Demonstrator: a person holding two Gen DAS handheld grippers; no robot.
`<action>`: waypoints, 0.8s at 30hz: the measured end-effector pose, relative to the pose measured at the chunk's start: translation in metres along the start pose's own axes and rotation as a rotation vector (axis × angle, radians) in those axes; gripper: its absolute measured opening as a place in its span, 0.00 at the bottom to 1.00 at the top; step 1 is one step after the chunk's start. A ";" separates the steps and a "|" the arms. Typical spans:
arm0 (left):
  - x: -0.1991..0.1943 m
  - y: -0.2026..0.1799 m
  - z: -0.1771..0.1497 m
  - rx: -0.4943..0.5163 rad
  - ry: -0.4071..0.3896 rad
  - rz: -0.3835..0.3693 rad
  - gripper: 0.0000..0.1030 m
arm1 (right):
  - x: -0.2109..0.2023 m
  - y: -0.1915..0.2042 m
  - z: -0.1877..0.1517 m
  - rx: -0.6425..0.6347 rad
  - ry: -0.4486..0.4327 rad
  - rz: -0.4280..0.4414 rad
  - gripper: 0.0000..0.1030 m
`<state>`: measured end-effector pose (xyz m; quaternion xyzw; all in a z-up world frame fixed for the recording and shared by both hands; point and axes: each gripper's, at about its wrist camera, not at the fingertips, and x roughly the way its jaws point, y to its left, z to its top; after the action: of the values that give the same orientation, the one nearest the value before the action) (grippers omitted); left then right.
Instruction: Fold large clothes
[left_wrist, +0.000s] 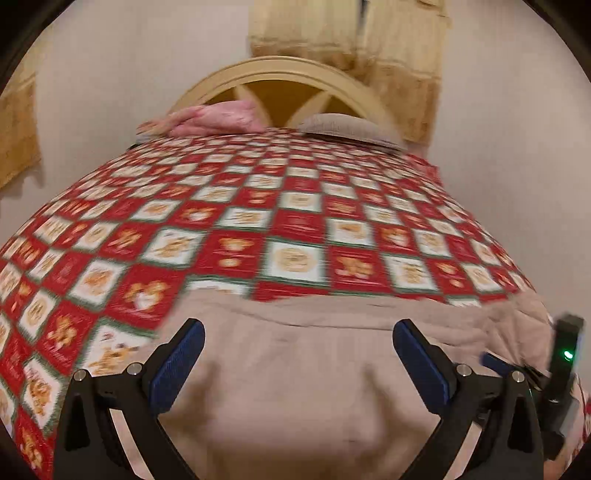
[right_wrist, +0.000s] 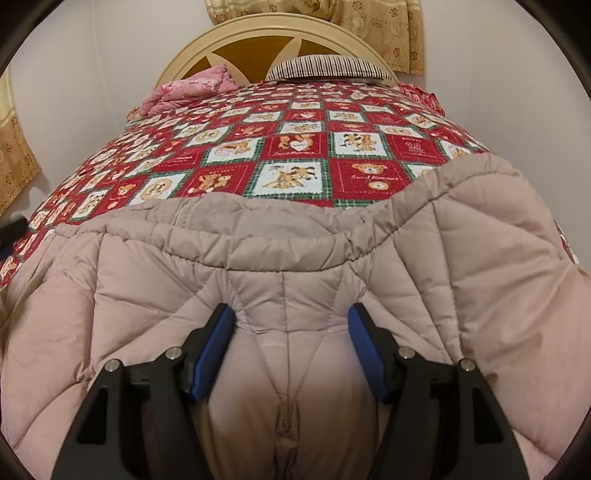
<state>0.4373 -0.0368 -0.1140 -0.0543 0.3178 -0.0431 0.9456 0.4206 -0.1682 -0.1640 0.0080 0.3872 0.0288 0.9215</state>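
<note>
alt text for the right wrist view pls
The right gripper pinches a bulging fold of a beige quilted jacket between its blue pads. The jacket lies on a bed with a red teddy-bear quilt, pillows at the headboard.

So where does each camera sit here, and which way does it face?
Left wrist: on the left gripper, jaws wide over the beige quilted padded coat, facing the cream arched headboard.
Right wrist: on the right gripper, blue pads bracketing a puffed coat fold, facing likewise.
Shared: coat, headboard, red-and-white teddy-bear patchwork bedspread, pink crumpled cloth.
</note>
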 end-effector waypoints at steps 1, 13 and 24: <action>0.009 -0.013 -0.005 0.041 0.026 0.012 0.99 | 0.000 0.000 0.000 0.001 0.000 0.003 0.66; 0.061 -0.011 -0.033 0.050 0.148 0.052 0.99 | -0.030 -0.054 0.025 0.113 -0.004 0.181 0.69; 0.064 -0.013 -0.035 0.055 0.152 0.051 0.99 | -0.003 -0.100 0.015 0.275 -0.054 0.293 0.69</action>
<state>0.4664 -0.0595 -0.1785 -0.0167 0.3889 -0.0315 0.9206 0.4338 -0.2685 -0.1555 0.1908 0.3571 0.1094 0.9078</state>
